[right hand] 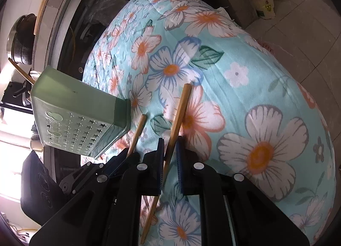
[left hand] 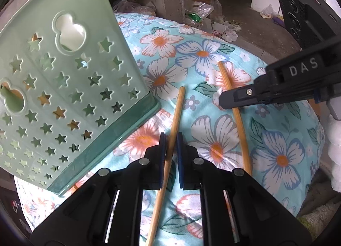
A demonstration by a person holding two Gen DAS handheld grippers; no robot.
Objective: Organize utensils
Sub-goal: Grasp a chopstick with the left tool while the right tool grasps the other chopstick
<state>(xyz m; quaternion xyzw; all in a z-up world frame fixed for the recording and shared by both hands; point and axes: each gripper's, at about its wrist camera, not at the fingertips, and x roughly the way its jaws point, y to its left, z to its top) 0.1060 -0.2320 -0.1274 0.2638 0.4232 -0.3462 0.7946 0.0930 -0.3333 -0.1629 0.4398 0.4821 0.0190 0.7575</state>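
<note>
I hold two tongs over a table draped in a flowered cloth (left hand: 213,58), each pointing steeply down at it. My left tongs (left hand: 170,139) are clenched on one bamboo chopstick (left hand: 175,116); the blue pads bear on the shaft partway along, so the blunt end runs out ahead of the tips and the thinner end trails back beneath the tool. My right tongs (right hand: 170,141) are likewise clamped on the second chopstick (right hand: 181,107), gripped at a similar station along its length, blunt end forward. In the left view that tool reaches in from the right and crosses the second chopstick, which lies just to the right of mine and roughly parallel. I judge the mid-shaft grips deliberate: they leave enough free length ahead of the tips to steer an end into a holder. The green utensil holder (left hand: 64,88), a plastic bin pierced with star cut-outs, stands immediately to the left of and ahead of my left tongs, near but not touching the held chopstick. More sticks appear to stand inside it, one rising above its rim at the far left. Whether either chopstick rests on the cloth or is lifted clear, I cannot tell. I judge the pick-up complete or nearly so, with both pieces yet to be carried left to the holder.
</note>
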